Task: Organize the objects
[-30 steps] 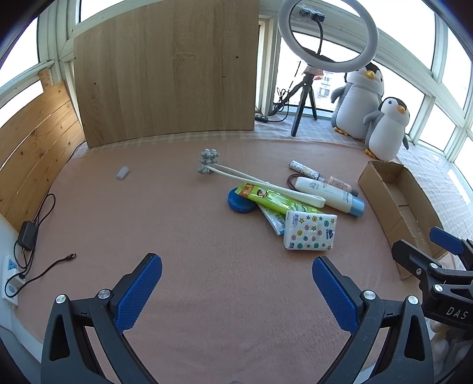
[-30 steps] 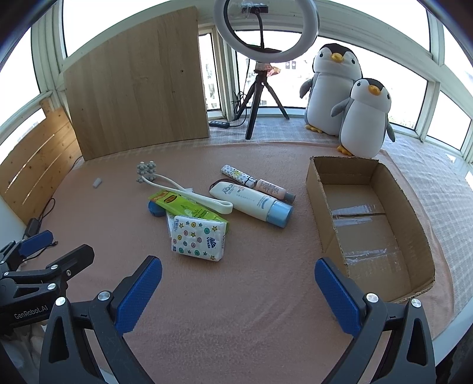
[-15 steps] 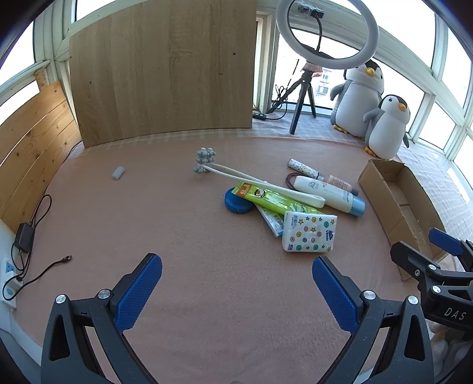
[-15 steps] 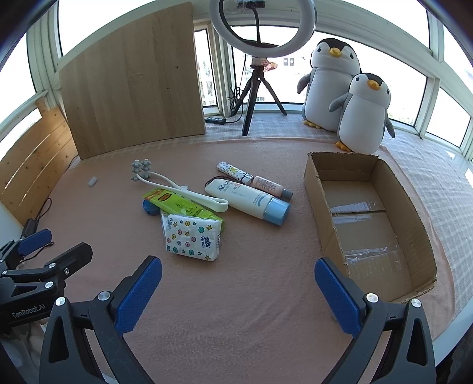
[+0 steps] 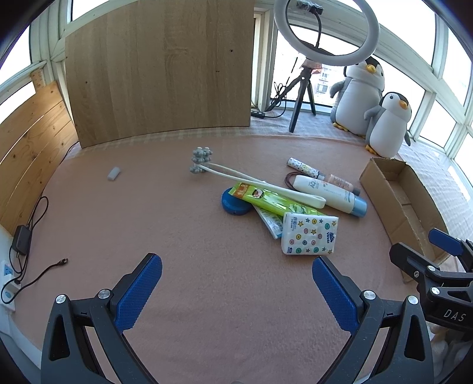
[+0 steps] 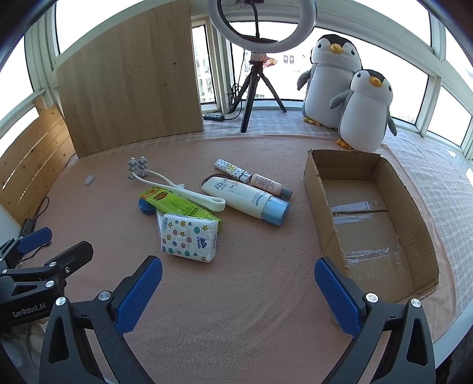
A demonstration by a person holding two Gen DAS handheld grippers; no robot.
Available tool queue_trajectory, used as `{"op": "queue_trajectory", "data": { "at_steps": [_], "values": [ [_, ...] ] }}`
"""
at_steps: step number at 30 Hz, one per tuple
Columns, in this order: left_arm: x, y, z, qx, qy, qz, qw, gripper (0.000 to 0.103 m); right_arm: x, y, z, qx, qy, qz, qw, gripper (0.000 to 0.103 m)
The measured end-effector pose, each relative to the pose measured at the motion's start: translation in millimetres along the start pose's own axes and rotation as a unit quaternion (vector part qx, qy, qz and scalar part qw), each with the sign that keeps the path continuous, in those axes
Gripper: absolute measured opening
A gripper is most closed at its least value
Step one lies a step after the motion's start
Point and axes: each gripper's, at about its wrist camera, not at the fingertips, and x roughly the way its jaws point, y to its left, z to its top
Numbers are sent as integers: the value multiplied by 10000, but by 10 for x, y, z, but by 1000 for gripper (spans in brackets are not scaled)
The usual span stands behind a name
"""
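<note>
Clutter heaped mid-blanket (image 6: 236, 295), on the pink cloth, left of the cardboard box (image 6: 414, 212). Nearest in that heap, a tissue pack (image 6: 189, 237) with stars and coloured dots, lying partly over a green packet (image 6: 177, 202). Under the packet's far end, a blue disc (image 5: 235, 203), only part of it showing. Across the green packet, a white massager (image 6: 177, 184) with grey knobs at its far tip. Further right, a white Aqua tube (image 6: 245, 198) with a pale blue cap, capped end pointing toward the box. Just behind it, a patterned stick (image 6: 232, 169) and a small pink tube (image 6: 267, 184), lying end to end, possibly touching, hard to say at this angle. Beneath the tube's flat end, a thin dark loop, perhaps a hair band. Off alone at far left, a small grey block (image 5: 113, 173). Box open-topped, with only tape strips visible on its floor.

Left gripper (image 5: 236, 291) spread wide, gripping nothing, low at the near edge of the blanket. Right gripper (image 6: 238, 292) likewise spread wide and empty, aimed between tissue pack and box.

Behind, two plush penguins (image 6: 348, 100), a ring light (image 6: 261, 26) on a tripod, a leaning wooden board (image 6: 130, 76).
</note>
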Motion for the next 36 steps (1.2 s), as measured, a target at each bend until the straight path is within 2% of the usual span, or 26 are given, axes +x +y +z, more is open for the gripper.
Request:
{"op": "queue_trajectory", "data": {
  "at_steps": [12, 22, 31, 36],
  "values": [
    [364, 0, 40, 25, 210, -126, 9997, 101, 244, -91, 37, 140, 241, 188, 9994, 93],
    [785, -52, 182, -36, 501, -249, 9984, 83, 595, -229, 168, 462, 610, 522, 9957, 69],
    [1131, -313, 484, 195, 580, -360, 9975, 78, 878, -321, 219, 781, 920, 724, 9900, 59],
    [1299, -464, 559, 370, 641, -408, 9964, 75, 893, -352, 190, 836, 982, 761, 9887, 59]
  ]
}}
